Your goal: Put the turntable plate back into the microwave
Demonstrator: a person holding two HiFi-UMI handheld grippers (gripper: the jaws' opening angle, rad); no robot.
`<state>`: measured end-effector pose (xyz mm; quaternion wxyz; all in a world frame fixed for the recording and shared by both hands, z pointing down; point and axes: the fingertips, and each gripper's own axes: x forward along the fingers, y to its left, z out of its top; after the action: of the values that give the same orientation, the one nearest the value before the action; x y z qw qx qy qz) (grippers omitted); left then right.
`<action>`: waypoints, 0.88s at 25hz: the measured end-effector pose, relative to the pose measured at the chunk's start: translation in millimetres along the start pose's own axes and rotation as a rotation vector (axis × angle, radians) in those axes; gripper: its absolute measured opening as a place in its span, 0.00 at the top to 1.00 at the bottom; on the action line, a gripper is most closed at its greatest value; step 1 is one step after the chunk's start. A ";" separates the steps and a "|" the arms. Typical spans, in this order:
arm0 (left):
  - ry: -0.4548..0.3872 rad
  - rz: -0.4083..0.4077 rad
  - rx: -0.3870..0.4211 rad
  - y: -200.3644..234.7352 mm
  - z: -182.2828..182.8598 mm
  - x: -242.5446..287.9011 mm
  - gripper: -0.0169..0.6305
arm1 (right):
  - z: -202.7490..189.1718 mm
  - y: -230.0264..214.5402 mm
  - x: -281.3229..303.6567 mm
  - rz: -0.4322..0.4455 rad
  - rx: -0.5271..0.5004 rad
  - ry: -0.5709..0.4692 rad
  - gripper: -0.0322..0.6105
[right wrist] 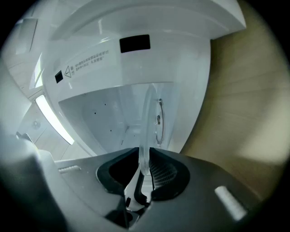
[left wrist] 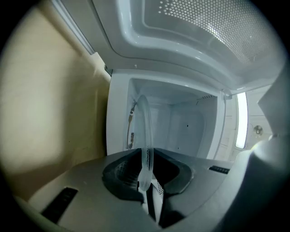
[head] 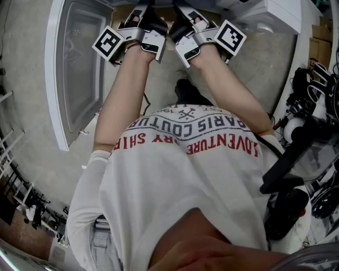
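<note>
left gripper [left wrist: 147,183], right gripper [right wrist: 144,171] clamped on turntable plate [left wrist: 146,131] rim; plate visible only in gripper views.

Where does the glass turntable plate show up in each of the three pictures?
Head view: not in it; it lies past the left tool and right tool at the top edge.
Left gripper view: the turntable plate stands edge-on at centre, clamped in that tool.
Right gripper view: edge-on at centre again, clamped likewise.
Shared landmark: the microwave, seen as an open door in the head view and as a white cavity behind the plate in both gripper views.
</note>
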<state>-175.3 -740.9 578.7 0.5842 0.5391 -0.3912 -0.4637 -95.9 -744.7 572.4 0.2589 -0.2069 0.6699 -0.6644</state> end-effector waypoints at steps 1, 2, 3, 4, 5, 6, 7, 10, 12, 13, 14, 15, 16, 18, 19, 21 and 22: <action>0.002 0.003 0.000 -0.6 0.2 0.1 0.89 | -2.1 0.1 -1.4 -0.001 -0.001 0.006 0.88; 0.004 0.007 0.002 -1.2 0.7 0.1 0.89 | -3.7 -0.1 -2.2 -0.004 -0.004 0.011 0.88; 0.006 0.011 0.005 -1.6 1.3 0.2 0.89 | -4.5 -0.4 -2.4 -0.007 -0.011 0.014 0.88; 0.009 0.014 0.009 -1.7 1.6 0.4 0.89 | -4.6 -1.0 -2.2 -0.012 -0.018 0.016 0.88; 0.012 0.018 0.012 -1.4 1.5 0.6 0.89 | -4.4 -1.7 -1.9 -0.016 -0.022 0.017 0.88; 0.014 0.021 0.014 -0.8 1.0 0.6 0.89 | -4.0 -2.4 -1.5 -0.020 -0.023 0.016 0.88; 0.015 0.023 0.014 -0.2 0.1 0.4 0.90 | -3.6 -3.1 -1.2 -0.025 -0.023 0.015 0.88; 0.014 0.033 0.014 1.8 -1.1 -1.1 0.90 | -3.2 -4.8 -0.1 -0.042 -0.027 0.011 0.88; 0.016 0.036 0.014 1.8 -0.2 -1.4 0.90 | -3.7 -5.0 0.8 -0.048 -0.030 0.012 0.88; 0.019 0.038 0.018 1.4 0.0 -1.2 0.90 | -3.5 -5.0 0.9 -0.048 -0.029 0.009 0.88; 0.024 0.037 0.024 0.6 -0.5 -0.9 0.90 | -3.0 -4.6 0.6 -0.044 -0.025 0.004 0.88; 0.030 0.034 0.029 -0.5 -1.4 -0.4 0.90 | -2.2 -4.1 0.1 -0.040 -0.019 -0.005 0.88; 0.036 0.030 0.032 -1.4 -2.3 0.1 0.90 | -1.1 -3.8 -0.4 -0.036 -0.014 -0.013 0.88; 0.046 0.031 0.043 -2.1 -3.0 0.7 0.90 | 0.6 -3.8 -0.2 -0.034 -0.008 -0.025 0.88; 0.048 0.034 0.048 -2.3 -2.9 0.8 0.90 | 1.2 -4.0 0.5 -0.034 -0.006 -0.030 0.88; 0.053 0.031 0.052 -3.0 -2.7 0.0 0.90 | 2.9 -4.7 1.9 -0.035 0.001 -0.042 0.88; 0.056 0.022 0.054 -3.6 -3.0 -1.0 0.90 | 4.2 -5.0 2.4 -0.035 0.004 -0.048 0.88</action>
<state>-173.2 -739.1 574.8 0.5855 0.5629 -0.3930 -0.4312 -95.5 -749.6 577.3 0.2639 -0.2341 0.6585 -0.6648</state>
